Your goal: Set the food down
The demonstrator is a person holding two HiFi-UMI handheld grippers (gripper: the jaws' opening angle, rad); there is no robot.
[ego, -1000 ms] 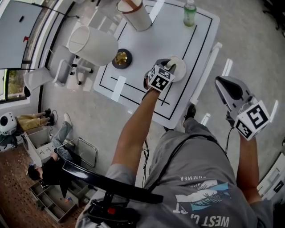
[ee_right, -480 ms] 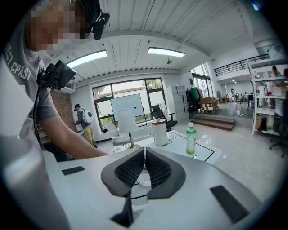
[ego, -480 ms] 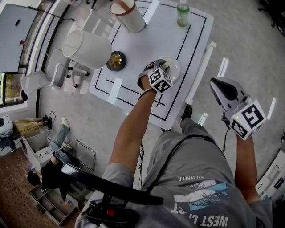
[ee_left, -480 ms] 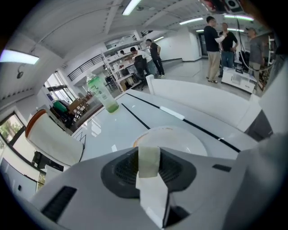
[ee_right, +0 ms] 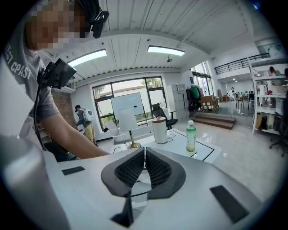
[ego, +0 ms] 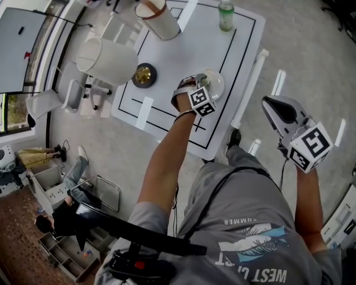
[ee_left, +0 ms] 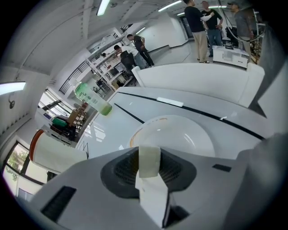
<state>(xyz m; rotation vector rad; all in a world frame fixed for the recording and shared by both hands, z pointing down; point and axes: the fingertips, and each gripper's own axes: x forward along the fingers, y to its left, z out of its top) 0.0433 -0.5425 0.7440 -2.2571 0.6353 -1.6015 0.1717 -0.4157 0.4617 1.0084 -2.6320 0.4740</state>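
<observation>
My left gripper (ego: 204,84) is over the white table (ego: 183,53), at the near edge of a white plate (ego: 216,82). In the left gripper view its jaws (ee_left: 149,174) are shut on a pale, flat piece of food (ee_left: 149,158), held upright above the empty plate (ee_left: 180,137). My right gripper (ego: 276,107) hangs off the table's right side over the floor. Its jaws (ee_right: 144,167) are shut with nothing between them.
A green bottle (ego: 226,15) and a white brown-rimmed cylinder (ego: 157,16) stand at the table's far end. A brass lamp base (ego: 143,74) with a white shade (ego: 105,55) is at the left edge. Black lines mark the tabletop. People stand in the room beyond.
The left gripper stays over the plate's near edge with the food in it. The right gripper holds its place beside the table. Only the view has shifted slightly.
</observation>
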